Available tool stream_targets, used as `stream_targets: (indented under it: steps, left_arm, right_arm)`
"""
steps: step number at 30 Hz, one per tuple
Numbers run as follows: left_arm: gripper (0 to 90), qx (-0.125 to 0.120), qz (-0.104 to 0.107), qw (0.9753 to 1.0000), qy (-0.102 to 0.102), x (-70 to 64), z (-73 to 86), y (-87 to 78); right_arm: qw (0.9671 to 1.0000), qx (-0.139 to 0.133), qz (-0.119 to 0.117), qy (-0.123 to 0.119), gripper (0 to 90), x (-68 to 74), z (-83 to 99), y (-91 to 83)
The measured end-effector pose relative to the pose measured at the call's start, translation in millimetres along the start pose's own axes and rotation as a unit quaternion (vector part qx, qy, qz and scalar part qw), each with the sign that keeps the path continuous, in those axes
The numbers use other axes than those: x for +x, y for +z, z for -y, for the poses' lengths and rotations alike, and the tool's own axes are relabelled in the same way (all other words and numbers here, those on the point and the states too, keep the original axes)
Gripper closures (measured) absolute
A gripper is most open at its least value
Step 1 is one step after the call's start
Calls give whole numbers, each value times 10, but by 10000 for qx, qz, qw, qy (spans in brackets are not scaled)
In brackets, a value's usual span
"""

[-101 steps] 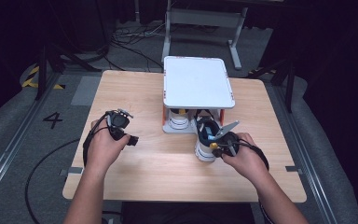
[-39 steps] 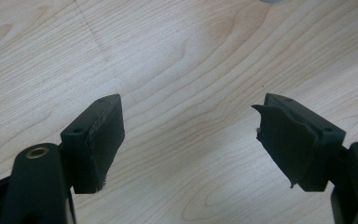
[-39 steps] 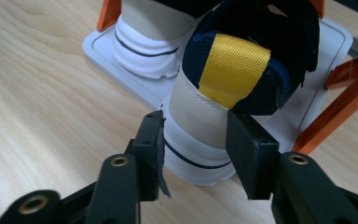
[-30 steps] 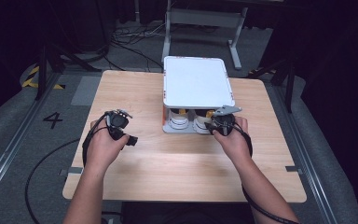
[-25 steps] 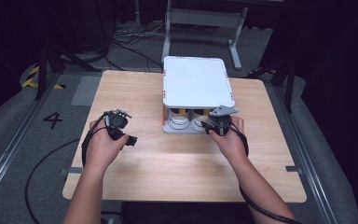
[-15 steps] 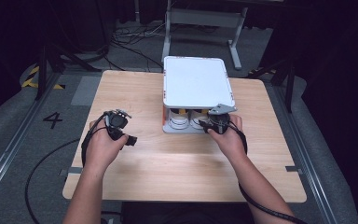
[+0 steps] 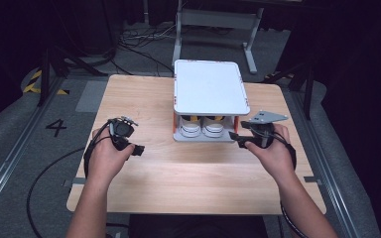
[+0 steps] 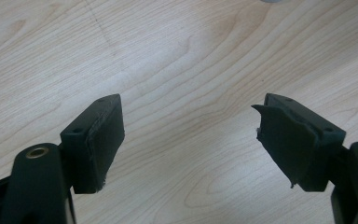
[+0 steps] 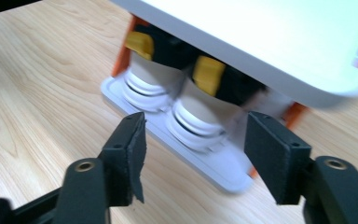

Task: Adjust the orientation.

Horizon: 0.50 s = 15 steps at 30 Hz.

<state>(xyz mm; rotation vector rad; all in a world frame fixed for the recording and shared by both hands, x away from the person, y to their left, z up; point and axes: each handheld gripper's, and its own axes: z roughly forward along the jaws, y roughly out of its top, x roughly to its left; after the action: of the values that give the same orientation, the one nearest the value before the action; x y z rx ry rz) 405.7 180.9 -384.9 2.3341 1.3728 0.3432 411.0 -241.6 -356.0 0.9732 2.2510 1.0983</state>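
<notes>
A white two-level rack [image 7: 208, 94] on orange posts stands at the middle of the wooden table [image 7: 203, 173]. Two white shoes [image 7: 190, 128] [image 7: 212, 128] sit side by side on its lower shelf, toes toward me. My right gripper [image 7: 235, 138] hovers open and empty just off the rack's front right corner. In the right gripper view its jaws [image 9: 196, 123] frame the nearer shoe [image 9: 200, 121], the other shoe [image 9: 147, 88] and the shelf's edge [image 9: 214, 168] without touching them. My left gripper [image 7: 138, 148] rests open over bare wood at the left; nothing lies between its pads [image 8: 102, 140].
Bare wood stretches in front of the rack and to both sides. Beyond the table's far edge stand a grey metal frame [image 7: 218, 20] and loose cables [image 7: 139, 42] on the dark floor. A painted "4" [image 7: 57, 127] marks the floor at the left.
The right gripper carried a white shoe to the rack's lower shelf, let it go beside the first, and drew back to the right, open. The left hand stayed put.
</notes>
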Motion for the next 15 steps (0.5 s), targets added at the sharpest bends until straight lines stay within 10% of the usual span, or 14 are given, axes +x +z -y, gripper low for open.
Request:
stream_targets:
  steps: [15]
  left_arm:
    - [192, 82, 45, 10000, -23, 81, 85, 21]
  right_arm:
    - [9953, 761, 22, 596, 182, -605, 459, -416]
